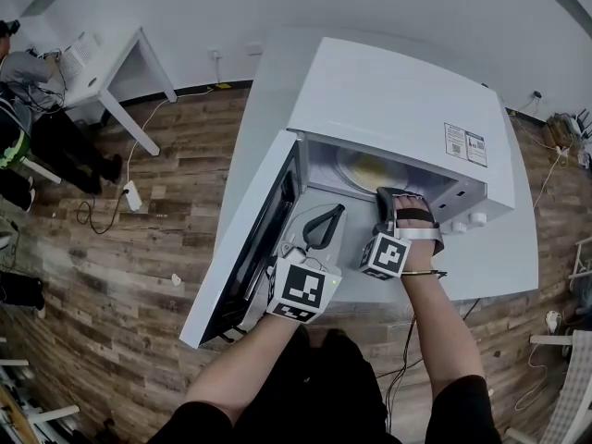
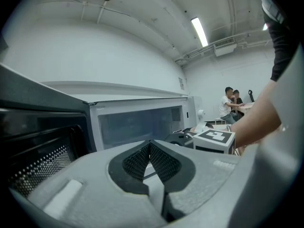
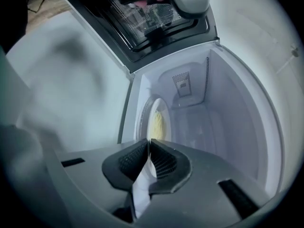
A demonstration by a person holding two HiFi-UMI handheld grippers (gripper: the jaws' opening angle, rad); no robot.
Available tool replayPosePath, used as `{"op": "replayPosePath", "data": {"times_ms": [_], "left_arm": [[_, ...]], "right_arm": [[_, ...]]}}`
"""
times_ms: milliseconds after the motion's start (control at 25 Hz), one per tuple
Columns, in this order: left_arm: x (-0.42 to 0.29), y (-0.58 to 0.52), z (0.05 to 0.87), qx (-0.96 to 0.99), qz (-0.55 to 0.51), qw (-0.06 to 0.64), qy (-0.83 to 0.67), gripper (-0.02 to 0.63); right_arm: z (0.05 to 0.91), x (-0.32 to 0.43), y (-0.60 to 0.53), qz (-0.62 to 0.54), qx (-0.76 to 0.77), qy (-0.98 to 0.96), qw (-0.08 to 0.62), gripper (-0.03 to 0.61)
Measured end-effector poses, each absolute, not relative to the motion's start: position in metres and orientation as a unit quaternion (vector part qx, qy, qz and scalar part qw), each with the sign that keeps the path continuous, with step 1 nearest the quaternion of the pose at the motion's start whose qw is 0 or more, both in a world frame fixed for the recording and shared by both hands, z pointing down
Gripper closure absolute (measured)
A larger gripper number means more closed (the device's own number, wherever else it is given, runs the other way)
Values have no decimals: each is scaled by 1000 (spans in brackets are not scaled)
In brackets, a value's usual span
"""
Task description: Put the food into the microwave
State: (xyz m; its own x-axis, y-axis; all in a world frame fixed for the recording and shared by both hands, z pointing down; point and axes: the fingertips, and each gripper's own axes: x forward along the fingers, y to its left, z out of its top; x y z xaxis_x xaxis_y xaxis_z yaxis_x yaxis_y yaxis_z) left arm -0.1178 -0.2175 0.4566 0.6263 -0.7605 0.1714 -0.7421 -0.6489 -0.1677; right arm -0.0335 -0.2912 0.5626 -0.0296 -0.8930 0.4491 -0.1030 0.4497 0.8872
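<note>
You are holding your right gripper (image 1: 400, 200) at the mouth of the microwave (image 1: 398, 100), its jaws pressed together on nothing. The food (image 1: 370, 170) is lying inside the cavity just beyond that gripper's tips, near the middle of the head view; in the right gripper view it is showing as a pale yellow heap on a round plate (image 3: 142, 120), directly above the closed tips. Your left gripper (image 1: 324, 220) is hovering in front of the opening, just beside the open door (image 1: 250, 239), and its dark ribbed pads are also meeting with nothing between them. The microwave is a smooth white box with a pale, bare interior; its door is swinging out toward the lower left, showing a dark window with fine perforated mesh. It is standing on a white surface (image 1: 499, 266) over a wood-plank floor (image 1: 185, 155); another white desk (image 1: 102, 63) is standing at the upper left against a plain white wall.
</note>
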Motion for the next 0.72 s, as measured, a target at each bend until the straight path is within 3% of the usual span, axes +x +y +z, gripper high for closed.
{"op": "replayPosePath", "data": {"times_ms": [120,280,440,720], "left_arm": [[-113,-214,457,-903,-114,34,413,607],[-109,-211,456,-906,-120,23,406,607],[-109,-213,456,-907,-125,14,402,607],[-111,-220,458,-906,-130,-5,403,607]], "right_arm": [[562,-31,-291,-319,410,-640,566,541],[557,-30,-284,-302,430,-652,546,459],[557,-27,-283,-295,439,-654,541,541],[556,-21,-303,-272,444,-655,547,545]]}}
